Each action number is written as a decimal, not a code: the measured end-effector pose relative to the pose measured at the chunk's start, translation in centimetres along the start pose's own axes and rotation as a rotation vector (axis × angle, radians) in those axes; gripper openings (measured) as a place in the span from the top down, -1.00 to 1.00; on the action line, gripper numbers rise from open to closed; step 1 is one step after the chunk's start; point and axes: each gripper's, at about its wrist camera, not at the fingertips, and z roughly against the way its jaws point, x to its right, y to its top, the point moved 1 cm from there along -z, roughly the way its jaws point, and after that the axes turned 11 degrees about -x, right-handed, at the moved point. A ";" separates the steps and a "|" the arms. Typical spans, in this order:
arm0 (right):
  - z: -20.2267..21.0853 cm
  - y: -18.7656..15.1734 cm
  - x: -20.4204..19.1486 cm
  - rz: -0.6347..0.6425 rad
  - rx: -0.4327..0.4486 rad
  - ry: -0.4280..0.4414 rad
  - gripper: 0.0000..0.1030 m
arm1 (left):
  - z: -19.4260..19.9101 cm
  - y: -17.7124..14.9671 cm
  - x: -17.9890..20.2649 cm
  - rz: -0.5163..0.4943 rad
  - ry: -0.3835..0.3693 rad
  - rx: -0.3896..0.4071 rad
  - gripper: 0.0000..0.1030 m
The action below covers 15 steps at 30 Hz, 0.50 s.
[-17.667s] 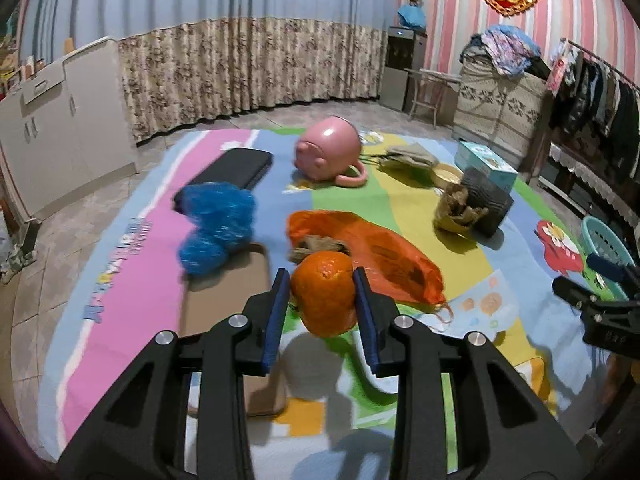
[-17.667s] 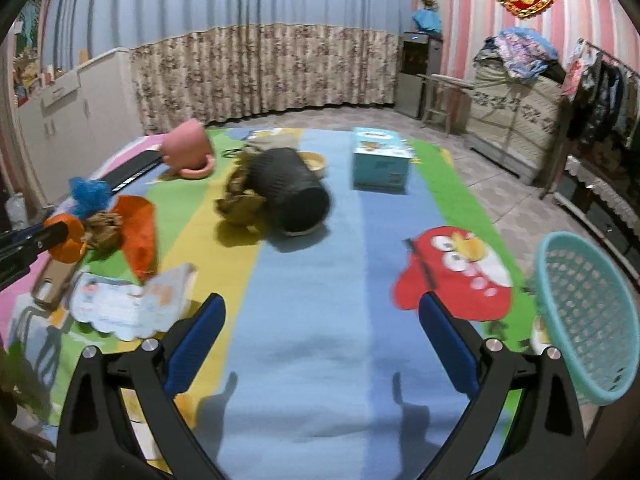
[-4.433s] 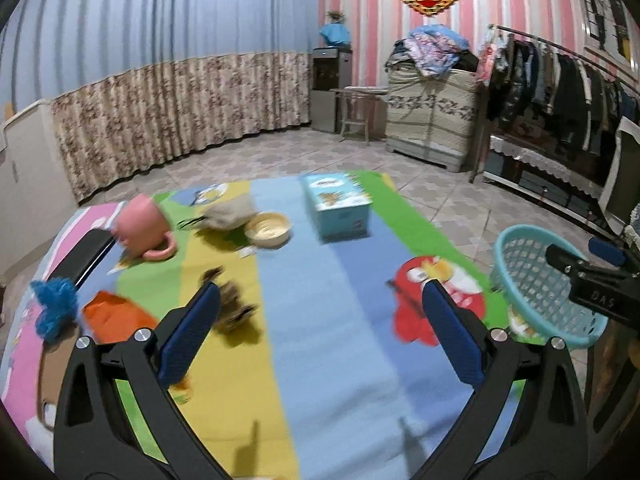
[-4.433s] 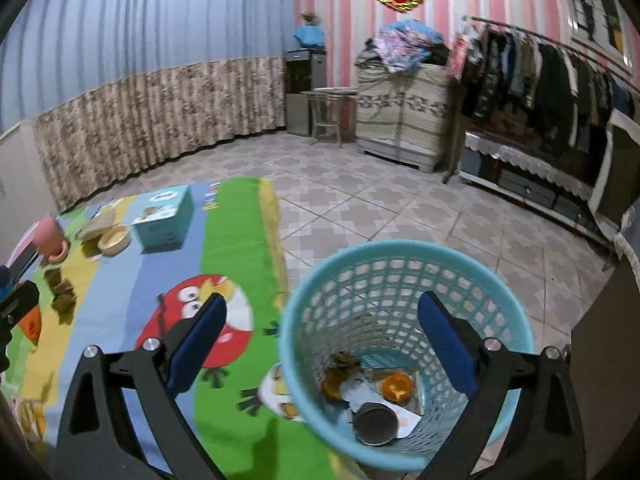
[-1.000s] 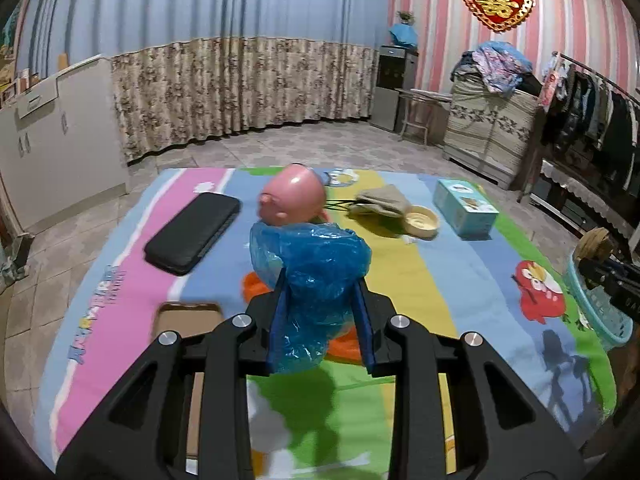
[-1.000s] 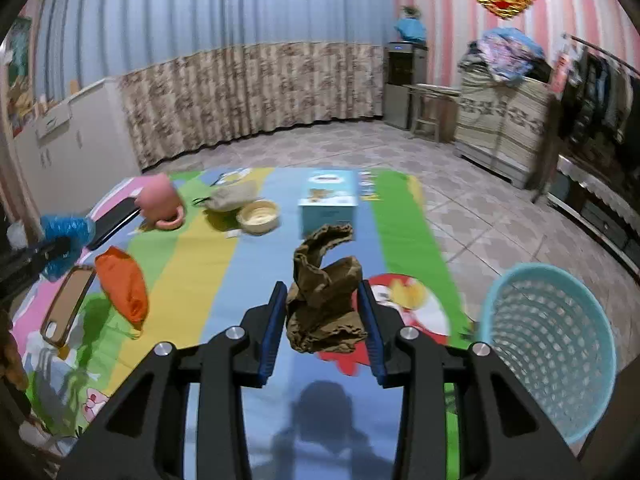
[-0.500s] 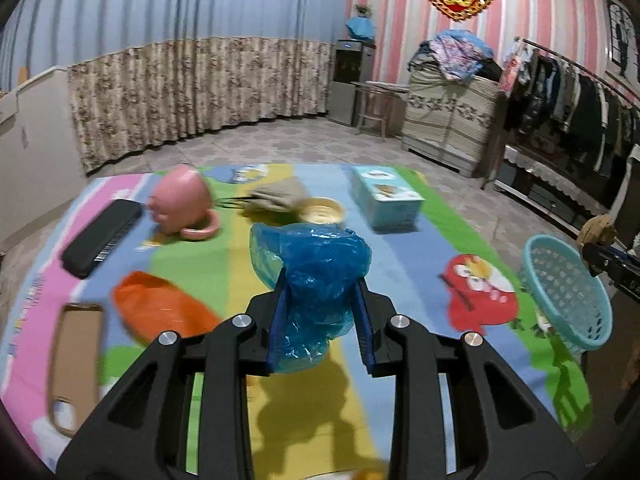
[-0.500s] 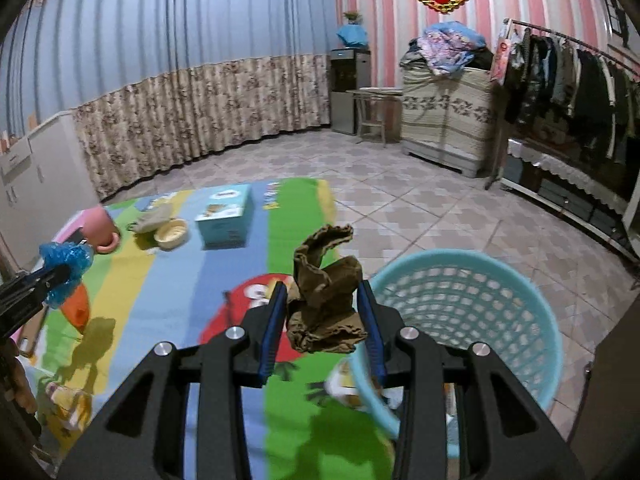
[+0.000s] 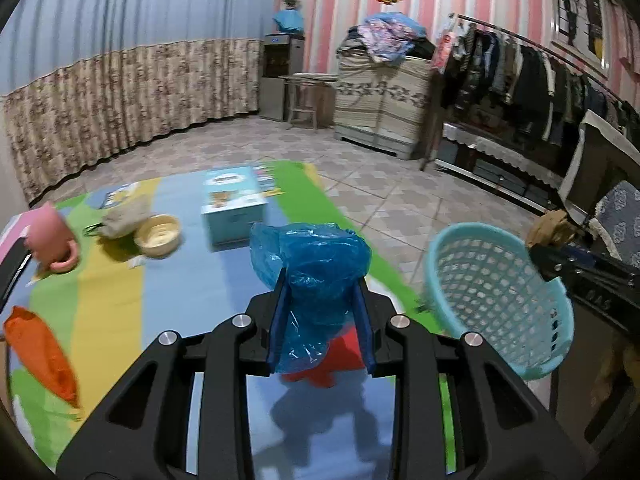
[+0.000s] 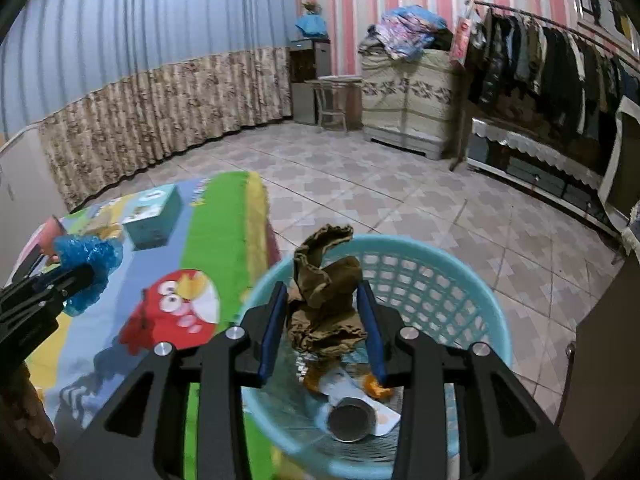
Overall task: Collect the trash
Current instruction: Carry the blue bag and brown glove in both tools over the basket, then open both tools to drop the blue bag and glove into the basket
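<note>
Plastic, blue and crinkly, fills the middle of the left wrist view: a crumpled blue plastic bag (image 9: 310,280) is squeezed between the two blue pads of the left gripper (image 9: 320,322). Under it lies the striped play mat (image 9: 108,288) on the tiled floor. To the right stands the round light-blue plastic basket (image 9: 496,296), with the right gripper's black arm at its far right edge. Far on the mat sit a light-blue cardboard box (image 9: 232,204), a small yellow bowl (image 9: 157,235) and a pink mug (image 9: 50,238). At the left edge lies a flat orange plastic bag (image 9: 40,356).

In the right wrist view, the right gripper (image 10: 322,330) is pinching a crumpled brown paper wad (image 10: 324,300), held tight between its pads. It hangs right over the open basket (image 10: 480,312). Down in the basket lie a round metal can (image 10: 351,419), a white paper piece and some orange bits. On the left, the left gripper (image 10: 76,276) holds the blue bag (image 10: 86,258) above the mat (image 10: 216,216), beside a red cartoon bird picture (image 10: 172,312). The blue box (image 10: 154,216) sits far left on the mat.
</note>
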 end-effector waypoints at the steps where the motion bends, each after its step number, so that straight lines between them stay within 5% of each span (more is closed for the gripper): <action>1: -0.2 0.0 0.6 -0.014 -0.001 -0.004 0.29 | -0.5 0.2 1.0 -0.012 -0.016 -0.006 0.45; 15: -1.6 -0.3 7.6 -0.169 -0.007 -0.043 0.29 | -5.2 1.2 12.0 -0.133 -0.151 -0.041 0.43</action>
